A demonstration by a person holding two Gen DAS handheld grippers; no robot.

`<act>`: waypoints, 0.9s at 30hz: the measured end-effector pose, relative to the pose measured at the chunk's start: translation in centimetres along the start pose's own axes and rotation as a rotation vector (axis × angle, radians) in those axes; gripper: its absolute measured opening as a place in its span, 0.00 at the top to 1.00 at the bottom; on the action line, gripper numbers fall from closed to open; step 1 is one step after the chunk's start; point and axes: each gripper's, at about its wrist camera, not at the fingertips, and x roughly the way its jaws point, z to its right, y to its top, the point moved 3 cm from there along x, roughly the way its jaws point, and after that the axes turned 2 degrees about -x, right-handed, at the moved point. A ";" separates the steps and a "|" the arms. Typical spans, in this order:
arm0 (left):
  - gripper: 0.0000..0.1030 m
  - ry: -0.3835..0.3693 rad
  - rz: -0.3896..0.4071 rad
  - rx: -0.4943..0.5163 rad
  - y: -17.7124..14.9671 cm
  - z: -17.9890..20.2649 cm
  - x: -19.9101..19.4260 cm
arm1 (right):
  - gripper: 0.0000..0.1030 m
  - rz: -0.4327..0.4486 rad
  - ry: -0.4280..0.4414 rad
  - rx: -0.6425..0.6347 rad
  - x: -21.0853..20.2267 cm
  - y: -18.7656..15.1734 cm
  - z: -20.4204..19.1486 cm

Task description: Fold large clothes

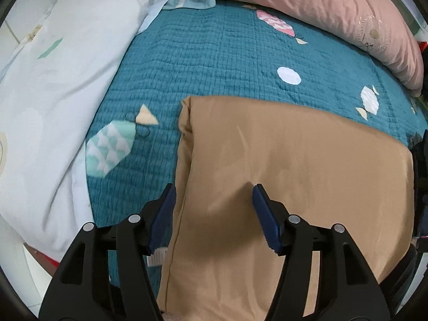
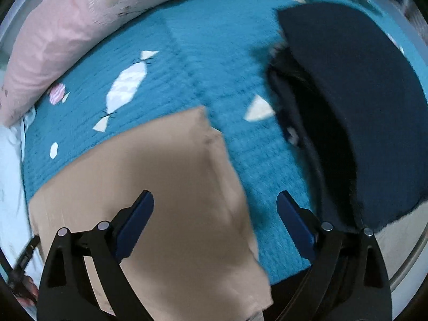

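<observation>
A bedroom in a home is shown. The bed [image 1: 214, 61] is covered by a teal quilted bedspread [image 2: 203, 61] sewn with candy and fish patches, and a pink pillow [image 1: 334, 8] is laid along its far edge beside a white pillow [image 1: 53, 93]. Folded clothes are placed on the bedspread: a tan garment [image 1: 294, 174] and a dark navy garment [image 2: 361, 93], as is usual where household laundry is handled.

No legible text, label, brand or number appears anywhere on the quilt [image 1: 214, 61] or the fabrics lying on it; its patches carry only candy shapes.
</observation>
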 end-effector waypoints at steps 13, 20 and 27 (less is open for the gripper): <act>0.30 -0.042 0.011 -0.032 -4.9 0.2 -3.2 | 0.13 -0.195 0.352 0.170 3.3 -5.8 5.1; 0.27 -0.052 -0.017 -0.050 -7.4 0.3 -3.3 | 0.19 -0.242 0.500 0.247 4.5 -8.3 5.2; 0.27 -0.047 0.006 -0.054 -8.0 0.1 -4.3 | 0.33 -0.166 0.239 0.230 1.5 -8.2 5.3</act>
